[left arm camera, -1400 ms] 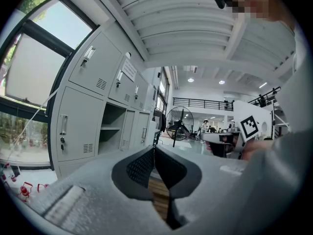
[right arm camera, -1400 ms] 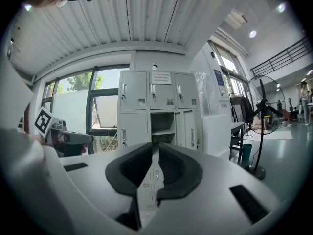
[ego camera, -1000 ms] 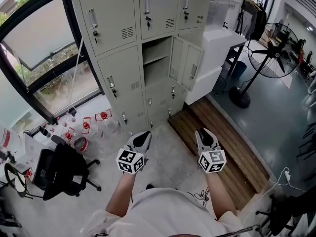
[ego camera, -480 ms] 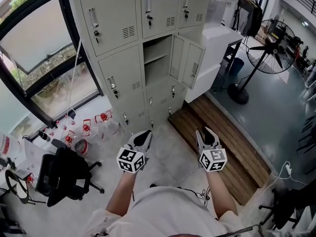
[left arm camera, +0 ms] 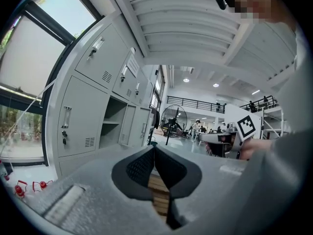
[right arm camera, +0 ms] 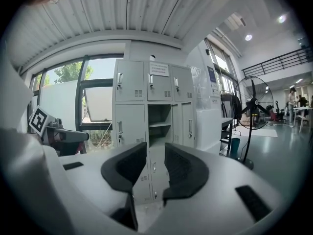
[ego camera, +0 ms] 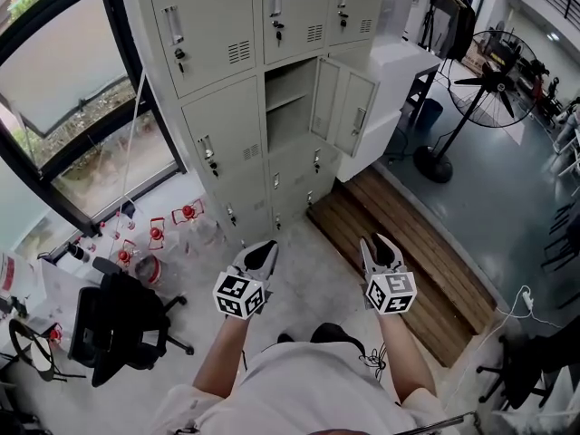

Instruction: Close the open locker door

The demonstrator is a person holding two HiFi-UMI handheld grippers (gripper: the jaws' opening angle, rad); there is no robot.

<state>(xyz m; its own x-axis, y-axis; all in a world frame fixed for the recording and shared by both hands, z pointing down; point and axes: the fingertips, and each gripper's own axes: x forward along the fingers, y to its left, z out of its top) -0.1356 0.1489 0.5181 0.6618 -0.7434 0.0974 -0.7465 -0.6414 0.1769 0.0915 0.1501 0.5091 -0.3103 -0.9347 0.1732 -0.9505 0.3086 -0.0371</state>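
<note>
Head view is showing the open locker door (ego camera: 349,107) hanging ajar in the grey locker bank's (ego camera: 217,34) middle row, at twelve o'clock from the right gripper (ego camera: 380,241) and well apart from it. That gripper's jaws have just been opening and are standing spread, with nothing between them. The left gripper (ego camera: 263,249) is keeping its jaws pressed together.

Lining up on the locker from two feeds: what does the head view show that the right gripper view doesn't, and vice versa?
Head view only: a black office chair, red items on the floor by the window, and the wooden floor strip before the lockers. Right gripper view only: the ribbed ceiling, and the right gripper seen along its jaws, which stand apart, have just been opening, and have nothing between them. Both: the open locker door, the bare compartment beside it, and the standing fan.
</note>
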